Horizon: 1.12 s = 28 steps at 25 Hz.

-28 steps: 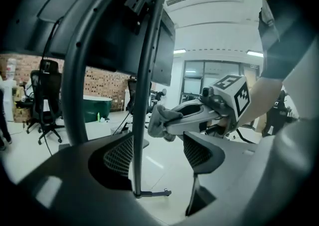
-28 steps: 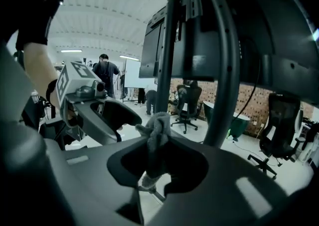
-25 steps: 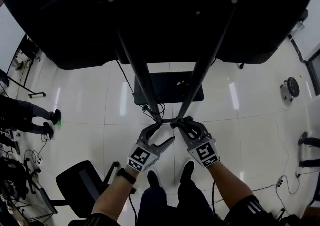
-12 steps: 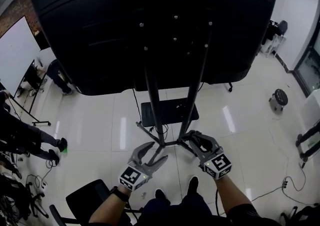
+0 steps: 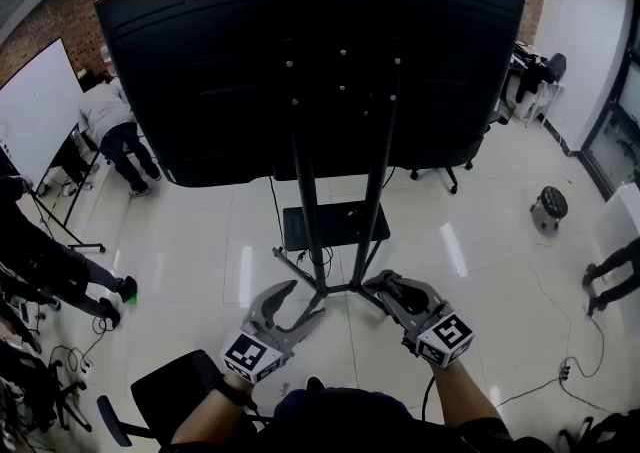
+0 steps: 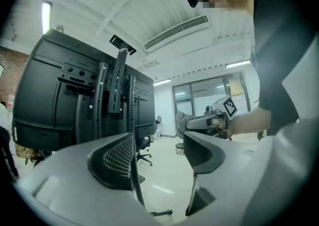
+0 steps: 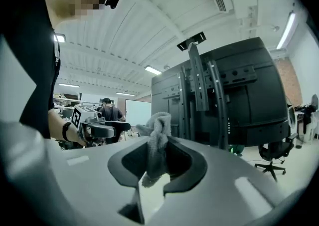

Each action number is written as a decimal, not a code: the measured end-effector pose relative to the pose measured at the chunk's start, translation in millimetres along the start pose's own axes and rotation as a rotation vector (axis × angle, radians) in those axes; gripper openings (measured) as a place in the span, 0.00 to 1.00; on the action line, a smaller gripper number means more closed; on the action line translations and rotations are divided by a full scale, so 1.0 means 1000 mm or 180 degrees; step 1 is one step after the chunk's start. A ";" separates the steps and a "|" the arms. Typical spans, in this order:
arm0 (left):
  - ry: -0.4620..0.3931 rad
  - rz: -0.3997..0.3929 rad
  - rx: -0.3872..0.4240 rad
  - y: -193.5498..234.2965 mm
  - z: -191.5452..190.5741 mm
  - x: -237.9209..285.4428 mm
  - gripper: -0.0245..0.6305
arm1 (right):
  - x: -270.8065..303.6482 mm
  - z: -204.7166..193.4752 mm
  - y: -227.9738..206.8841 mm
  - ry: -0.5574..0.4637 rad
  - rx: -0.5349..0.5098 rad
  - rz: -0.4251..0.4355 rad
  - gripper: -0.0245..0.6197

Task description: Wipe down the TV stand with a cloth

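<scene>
- Right gripper [image 5: 383,287]: jaws clamped on a grey cloth [image 7: 156,142], which is bunched and pokes up between them.
- Left gripper [image 5: 300,303]: jaws apart, nothing between them.
- TV stand [image 5: 304,211]: straight ahead of both grippers, its twin posts upright. The right post's foot is just beside the right gripper, so that one is likely nearer.
- Cables [image 5: 300,259] lie at the stand's base, and an office chair [image 5: 165,396] stands near the person's left; both are possible snags.
</scene>
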<state>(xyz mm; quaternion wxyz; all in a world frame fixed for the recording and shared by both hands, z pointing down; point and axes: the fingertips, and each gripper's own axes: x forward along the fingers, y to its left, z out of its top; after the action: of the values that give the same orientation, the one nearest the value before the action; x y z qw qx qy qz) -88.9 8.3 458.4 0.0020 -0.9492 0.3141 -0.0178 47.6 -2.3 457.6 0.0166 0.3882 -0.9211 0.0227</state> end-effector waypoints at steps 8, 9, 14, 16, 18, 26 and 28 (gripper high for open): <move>-0.0241 0.0250 -0.0144 -0.053 0.027 -0.006 0.55 | -0.048 0.015 0.035 -0.0024 -0.0066 0.0422 0.13; -0.0230 0.0254 -0.0119 -0.059 0.024 -0.007 0.55 | -0.053 0.014 0.040 -0.0029 -0.0048 0.0466 0.13; -0.0210 0.0226 -0.0027 -0.091 0.017 -0.009 0.55 | -0.079 0.012 0.061 -0.0033 -0.0019 0.0693 0.13; -0.0183 0.0278 -0.0106 -0.100 0.022 -0.012 0.55 | -0.088 0.012 0.068 -0.0050 -0.0005 0.0724 0.13; -0.0183 0.0308 -0.0152 -0.105 0.022 -0.015 0.55 | -0.095 0.014 0.072 -0.0073 0.0009 0.0737 0.13; -0.0269 0.0380 -0.0152 -0.111 0.028 -0.023 0.55 | -0.116 0.022 0.080 -0.0118 -0.0048 0.0757 0.13; -0.0255 0.0361 -0.0136 -0.115 0.026 -0.026 0.55 | -0.119 0.020 0.081 -0.0099 -0.0050 0.0753 0.13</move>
<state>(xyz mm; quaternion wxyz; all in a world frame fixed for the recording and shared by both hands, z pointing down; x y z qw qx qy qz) -40.0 115.6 433.4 -0.0047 -0.9297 0.3673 0.0271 72.7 138.6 429.7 0.0025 0.2770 -0.9608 0.0112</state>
